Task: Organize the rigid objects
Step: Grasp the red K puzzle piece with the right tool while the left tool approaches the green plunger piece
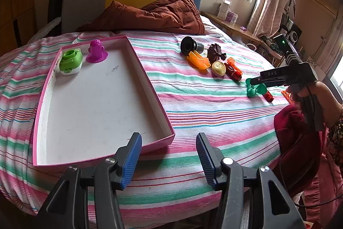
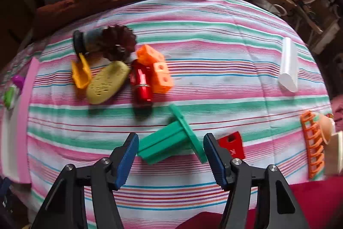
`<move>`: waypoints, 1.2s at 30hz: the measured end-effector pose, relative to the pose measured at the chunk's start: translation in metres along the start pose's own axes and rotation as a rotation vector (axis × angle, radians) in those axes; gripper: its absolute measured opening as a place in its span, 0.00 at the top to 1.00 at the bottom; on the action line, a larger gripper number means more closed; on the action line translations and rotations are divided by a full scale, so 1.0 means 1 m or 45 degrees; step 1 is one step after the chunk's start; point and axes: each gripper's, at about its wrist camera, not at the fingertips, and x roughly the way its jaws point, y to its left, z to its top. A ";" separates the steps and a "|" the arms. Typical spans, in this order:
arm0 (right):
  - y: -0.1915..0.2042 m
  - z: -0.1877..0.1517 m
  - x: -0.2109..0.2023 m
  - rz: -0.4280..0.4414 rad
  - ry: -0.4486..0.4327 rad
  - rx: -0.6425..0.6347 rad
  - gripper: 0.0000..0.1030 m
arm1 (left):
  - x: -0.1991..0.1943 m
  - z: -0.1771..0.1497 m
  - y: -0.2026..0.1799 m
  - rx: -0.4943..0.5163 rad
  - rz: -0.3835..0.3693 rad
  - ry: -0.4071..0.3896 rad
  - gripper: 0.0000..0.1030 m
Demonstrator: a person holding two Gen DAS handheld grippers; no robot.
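Green spool between open right claw.

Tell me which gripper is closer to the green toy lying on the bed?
The right gripper. Its open jaws sit on either side of the green toy. The left gripper is open and empty, far off by the near corner of the pink tray.

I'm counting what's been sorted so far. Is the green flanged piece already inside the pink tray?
No. The green flanged piece lies on the striped bedsheet between the open right tool's fingers, far from the pink tray.
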 end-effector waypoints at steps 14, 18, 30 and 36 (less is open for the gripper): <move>0.001 -0.005 0.012 0.136 0.076 0.094 0.37 | 0.000 -0.001 -0.001 -0.006 -0.004 0.006 0.48; -0.013 -0.010 0.019 0.701 0.097 0.506 0.38 | 0.000 0.000 -0.002 -0.012 -0.005 0.006 0.48; -0.045 -0.016 0.002 0.537 0.043 0.501 0.29 | 0.003 0.001 -0.008 -0.004 -0.022 0.023 0.48; -0.073 0.004 -0.005 -0.005 0.041 0.301 0.29 | 0.009 0.002 -0.021 0.001 -0.073 0.049 0.48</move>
